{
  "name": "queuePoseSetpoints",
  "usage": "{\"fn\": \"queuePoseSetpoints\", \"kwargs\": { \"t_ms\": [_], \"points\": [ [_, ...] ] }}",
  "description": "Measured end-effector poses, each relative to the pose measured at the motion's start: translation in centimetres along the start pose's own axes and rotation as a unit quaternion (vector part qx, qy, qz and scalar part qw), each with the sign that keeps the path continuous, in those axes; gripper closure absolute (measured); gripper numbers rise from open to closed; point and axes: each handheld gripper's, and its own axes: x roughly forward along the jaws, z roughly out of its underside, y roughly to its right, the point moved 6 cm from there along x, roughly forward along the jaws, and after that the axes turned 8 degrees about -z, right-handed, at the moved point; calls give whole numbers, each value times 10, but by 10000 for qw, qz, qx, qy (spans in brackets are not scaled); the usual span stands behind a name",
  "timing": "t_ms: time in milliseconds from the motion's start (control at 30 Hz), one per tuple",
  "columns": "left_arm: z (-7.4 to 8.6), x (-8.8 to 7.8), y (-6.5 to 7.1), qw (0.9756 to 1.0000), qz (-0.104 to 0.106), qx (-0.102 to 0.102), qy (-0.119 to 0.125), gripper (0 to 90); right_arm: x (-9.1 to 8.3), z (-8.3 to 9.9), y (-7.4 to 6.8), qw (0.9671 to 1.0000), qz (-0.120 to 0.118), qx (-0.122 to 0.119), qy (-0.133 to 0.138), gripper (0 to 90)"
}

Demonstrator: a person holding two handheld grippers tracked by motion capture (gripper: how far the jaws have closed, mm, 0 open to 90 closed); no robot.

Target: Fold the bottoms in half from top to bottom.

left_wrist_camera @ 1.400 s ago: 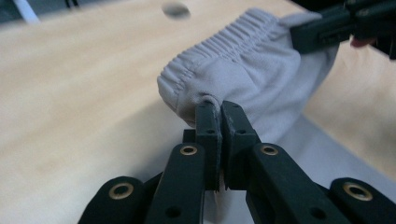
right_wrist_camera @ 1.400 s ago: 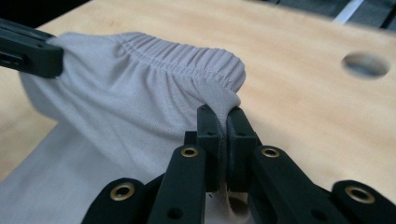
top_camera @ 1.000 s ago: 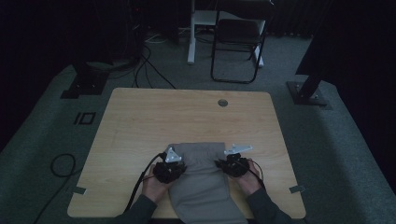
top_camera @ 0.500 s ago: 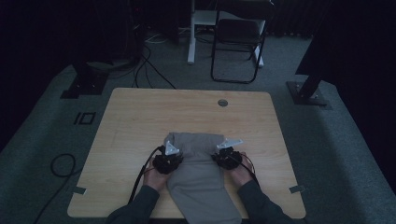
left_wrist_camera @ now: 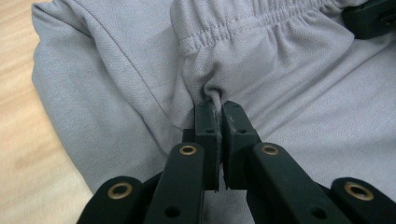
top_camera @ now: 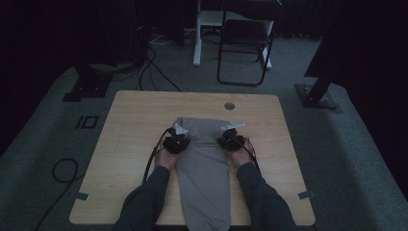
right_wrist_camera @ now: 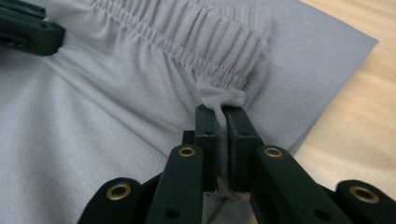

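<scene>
Dim grey carpet is surrounding the pale wooden desk [top_camera: 134, 125], with a folding chair [top_camera: 243, 43] standing in the upper middle of the high view. We are looking at grey trousers [top_camera: 204, 168] lying on the desk in the lower middle of that frame, their long axis running from the bottom edge upward, the waist end pointing toward the top and the leg end hanging over the near edge. The upper part is lying doubled back over itself.

From above we are seeing the whole garment, both sleeves and both hands, but not the grip itself. The left gripper view is showing that detail: the left gripper [left_wrist_camera: 218, 109] is pinching a small fold just below the elastic waistband [left_wrist_camera: 261, 25], its fingers [left_wrist_camera: 207, 123] almost fully closed with fabric squeezed between them, and bare wood is showing at the left edge. The right gripper view is showing the right gripper [right_wrist_camera: 223, 112] pinching the bunched end of the waistband likewise, fingers nearly together on cloth, with wood at the right edge. In the high view the grippers are sitting at either side of the trousers, mid-frame.
</scene>
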Motion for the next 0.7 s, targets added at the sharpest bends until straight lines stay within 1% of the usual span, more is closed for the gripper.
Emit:
{"fn": "queuePoseSetpoints", "kwargs": {
  "t_ms": [67, 200, 233, 333, 500, 633, 700],
  "points": [
    [-4, 4, 0, 10000, -17, -58, -2, 863, 3, -5, 7, 9999, 99, 53, -16, 858],
    [-8, 9, -2, 9999, -26, -124, -14, 863, 7, -11, 15, 9997, 129, 226, -2, 858],
    [-9, 10, -2, 9999, -19, -139, -17, 862, 8, -12, 16, 9996, 146, 229, 6, 858],
    [-11, 11, -3, 9999, -31, -149, -33, 862, 9, -13, 17, 9995, 190, 241, 37, 858],
    [-13, 13, -4, 9997, -37, -213, -63, 862, 11, -16, 20, 9991, 232, 347, 63, 858],
    [-14, 15, -6, 9994, -23, -327, -71, 862, 13, -18, 20, 9989, 306, 359, 68, 858],
    [-15, 15, -7, 9992, 4, -379, -99, 860, 13, -19, 20, 9987, 291, 399, 83, 858]
  ]
}}
